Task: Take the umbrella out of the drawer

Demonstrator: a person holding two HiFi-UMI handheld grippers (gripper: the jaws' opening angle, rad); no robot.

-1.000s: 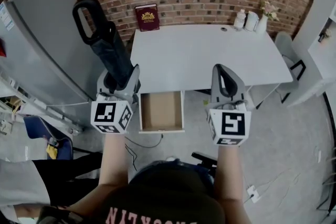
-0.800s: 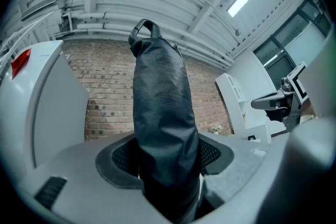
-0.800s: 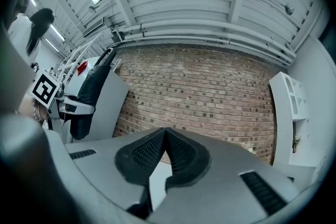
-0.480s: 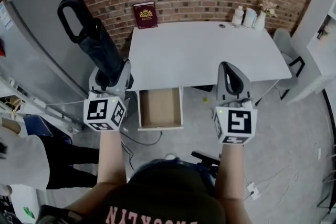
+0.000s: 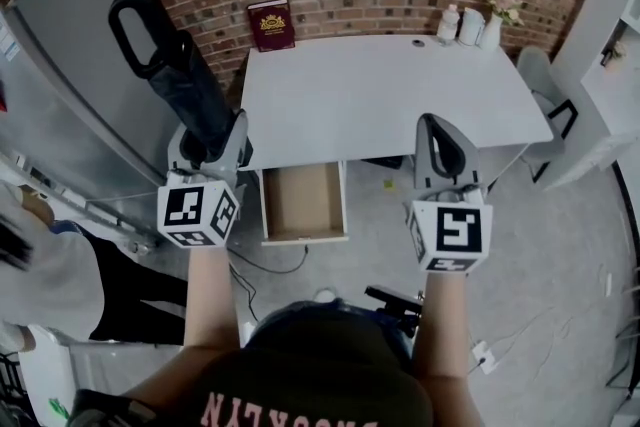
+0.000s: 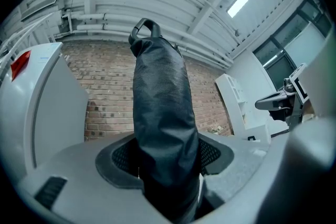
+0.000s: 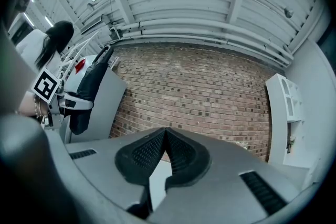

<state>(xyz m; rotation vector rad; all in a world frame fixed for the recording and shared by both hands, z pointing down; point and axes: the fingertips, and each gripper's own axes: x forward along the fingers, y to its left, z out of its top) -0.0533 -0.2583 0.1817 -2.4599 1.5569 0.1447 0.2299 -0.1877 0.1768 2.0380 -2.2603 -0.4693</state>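
The umbrella (image 5: 188, 85) is a long dark bundle in a black sleeve with a loop handle at its far end. My left gripper (image 5: 210, 137) is shut on its lower end and holds it tilted up and to the left, beside the white table (image 5: 390, 95). In the left gripper view the umbrella (image 6: 160, 113) fills the space between the pads of that gripper (image 6: 165, 157). The drawer (image 5: 303, 237) under the table's front edge stands pulled out, showing only its bare brown bottom. To the right of the drawer my right gripper (image 5: 445, 147) (image 7: 165, 132) is shut, with its tips touching and nothing between them.
A dark red book (image 5: 271, 23) leans on the brick wall at the table's back. Bottles and a small vase (image 5: 470, 25) stand at its back right corner. A grey cabinet (image 5: 70, 85) is on the left, a chair (image 5: 545, 95) on the right, a person (image 5: 40, 265) at the left edge.
My right gripper has drifted slightly right, away from the drawer. The left gripper keeps the umbrella as before. The person at the left edge has moved.
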